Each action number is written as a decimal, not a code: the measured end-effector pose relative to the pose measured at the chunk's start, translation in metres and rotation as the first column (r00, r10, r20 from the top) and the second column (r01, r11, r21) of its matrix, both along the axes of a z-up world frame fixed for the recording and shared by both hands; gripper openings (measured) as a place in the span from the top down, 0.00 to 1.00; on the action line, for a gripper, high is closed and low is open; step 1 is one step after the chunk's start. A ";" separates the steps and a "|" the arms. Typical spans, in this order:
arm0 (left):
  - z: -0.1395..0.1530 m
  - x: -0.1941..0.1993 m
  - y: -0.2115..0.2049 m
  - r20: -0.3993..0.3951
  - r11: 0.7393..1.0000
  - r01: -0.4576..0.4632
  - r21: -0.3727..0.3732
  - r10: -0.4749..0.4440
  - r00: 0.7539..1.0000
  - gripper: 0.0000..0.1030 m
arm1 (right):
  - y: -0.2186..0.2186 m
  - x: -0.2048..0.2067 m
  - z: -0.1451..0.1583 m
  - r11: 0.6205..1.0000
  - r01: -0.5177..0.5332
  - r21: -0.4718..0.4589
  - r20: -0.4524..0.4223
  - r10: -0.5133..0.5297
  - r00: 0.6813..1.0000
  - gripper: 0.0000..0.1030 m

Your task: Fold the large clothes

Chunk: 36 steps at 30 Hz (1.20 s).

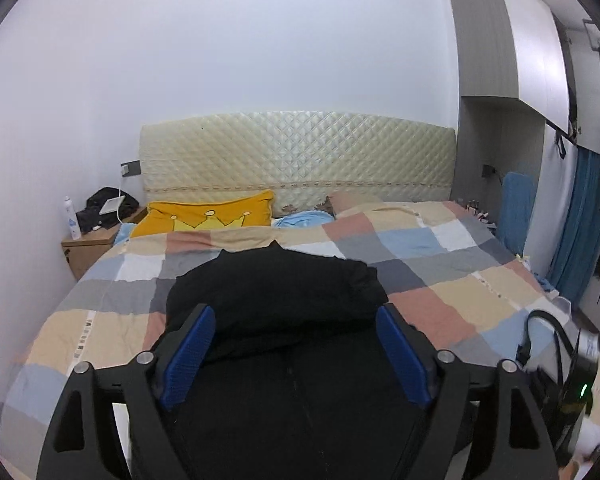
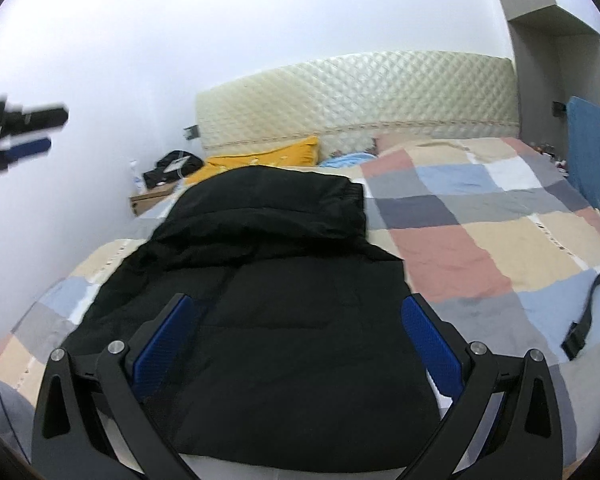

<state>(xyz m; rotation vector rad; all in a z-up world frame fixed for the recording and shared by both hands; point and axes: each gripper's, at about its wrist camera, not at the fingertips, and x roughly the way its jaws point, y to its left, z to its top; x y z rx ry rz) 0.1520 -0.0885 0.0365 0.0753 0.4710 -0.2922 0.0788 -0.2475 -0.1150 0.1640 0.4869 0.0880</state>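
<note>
Black padded jacket (image 2: 268, 280) is laid flat on the pastel checked quilt (image 2: 480, 248), long axis running away from both grippers toward the cream quilted headboard (image 2: 360, 96). Right gripper (image 2: 296, 344) is held nearer, jaws wide, empty, straddling the near hem. Left gripper (image 1: 296, 354) likewise wide, empty. No legible writing is noted.

Home bedroom: bed (image 1: 420, 276), quilted headboard (image 1: 296, 152).
</note>
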 end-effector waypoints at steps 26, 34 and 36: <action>-0.117 -0.025 0.086 -0.223 0.981 -0.191 -0.031 0.180 0.958 0.20 | 0.049 -0.013 -0.013 0.986 -0.140 -0.094 -0.068 0.134 0.989 0.00; -0.148 -0.016 0.097 -0.321 0.977 -0.211 -0.020 0.194 0.927 0.20 | 0.039 0.002 -0.023 0.990 -0.124 -0.065 -0.159 0.112 0.981 0.00; -0.151 -0.013 0.100 -0.335 0.976 -0.218 -0.026 0.197 0.921 0.20 | 0.034 0.008 -0.022 0.989 -0.123 -0.083 -0.189 0.105 0.976 0.00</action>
